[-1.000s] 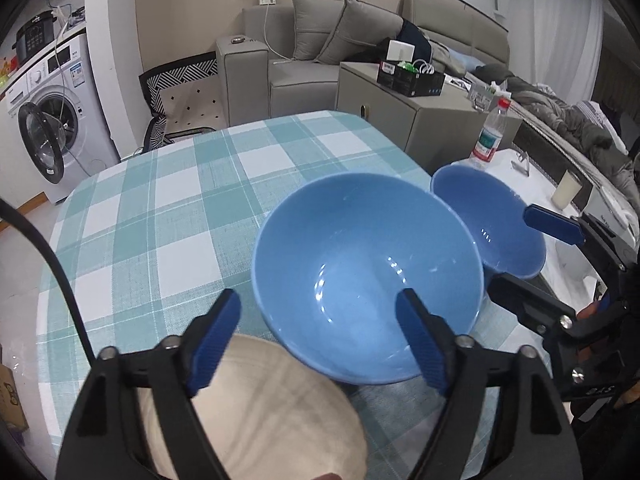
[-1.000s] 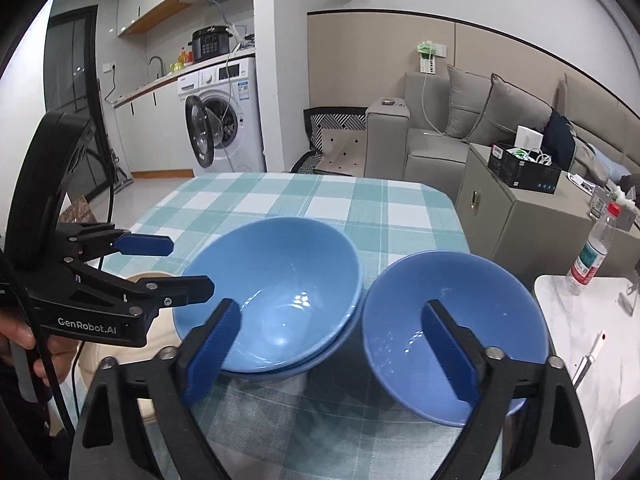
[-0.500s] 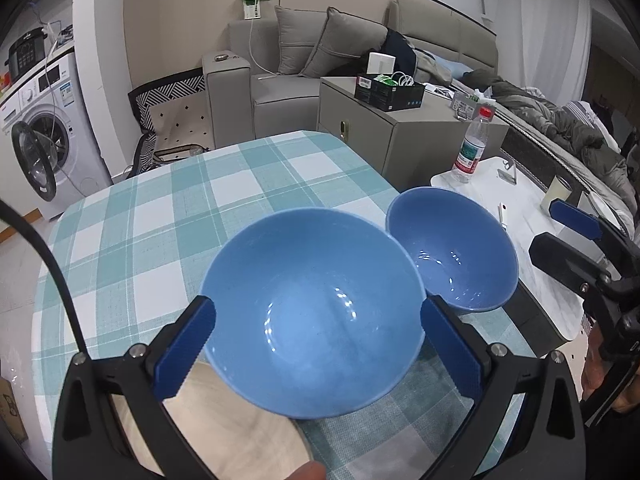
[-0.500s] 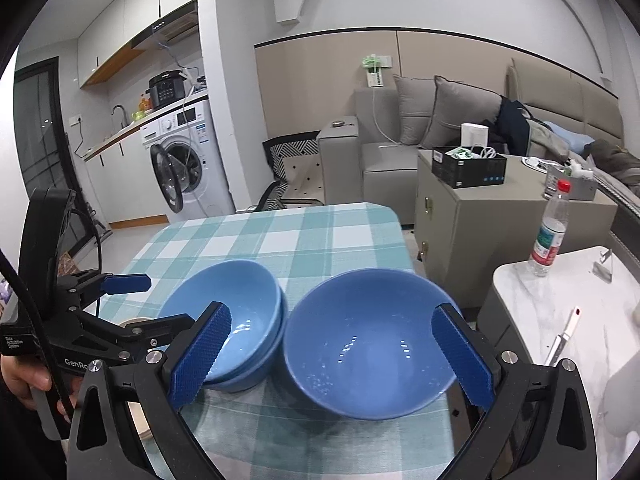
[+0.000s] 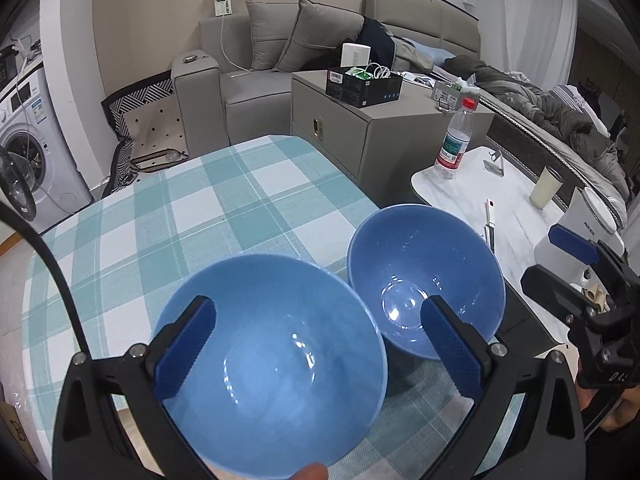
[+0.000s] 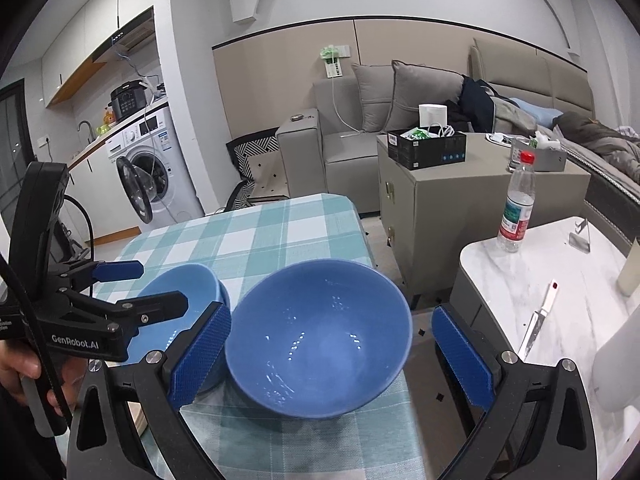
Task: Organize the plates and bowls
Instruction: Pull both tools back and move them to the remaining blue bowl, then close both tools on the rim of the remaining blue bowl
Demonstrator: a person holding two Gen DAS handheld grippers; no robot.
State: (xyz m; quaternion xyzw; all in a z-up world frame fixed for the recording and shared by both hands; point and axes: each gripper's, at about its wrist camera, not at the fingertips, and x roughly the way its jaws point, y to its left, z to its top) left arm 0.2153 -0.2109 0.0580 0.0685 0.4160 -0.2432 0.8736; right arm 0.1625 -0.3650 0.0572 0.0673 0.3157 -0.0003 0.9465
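Two blue bowls stand on the teal checked table (image 5: pixel 208 208). My left gripper (image 5: pixel 316 352) is open, its jaws spread over the stacked blue bowl (image 5: pixel 272 364), which also shows in the right wrist view (image 6: pixel 188 292). My right gripper (image 6: pixel 332 364) is open, its jaws on either side of the single blue bowl (image 6: pixel 320 336) near the table's right edge; this bowl also shows in the left wrist view (image 5: pixel 424 280). The left gripper is seen from the right wrist camera (image 6: pixel 120 292), and the right gripper from the left wrist camera (image 5: pixel 576 256).
A pale wooden plate (image 6: pixel 138 416) peeks out under the left gripper. A white marble side table (image 6: pixel 540 280) to the right holds a water bottle (image 6: pixel 516 208), a knife (image 6: pixel 538 320) and a cup. A grey cabinet (image 6: pixel 460 200) and sofa stand behind.
Both grippers have drawn back and risen, and the views widened. The left gripper's jaws now sit over the stacked bowl's rim. The bowls have stayed in place.
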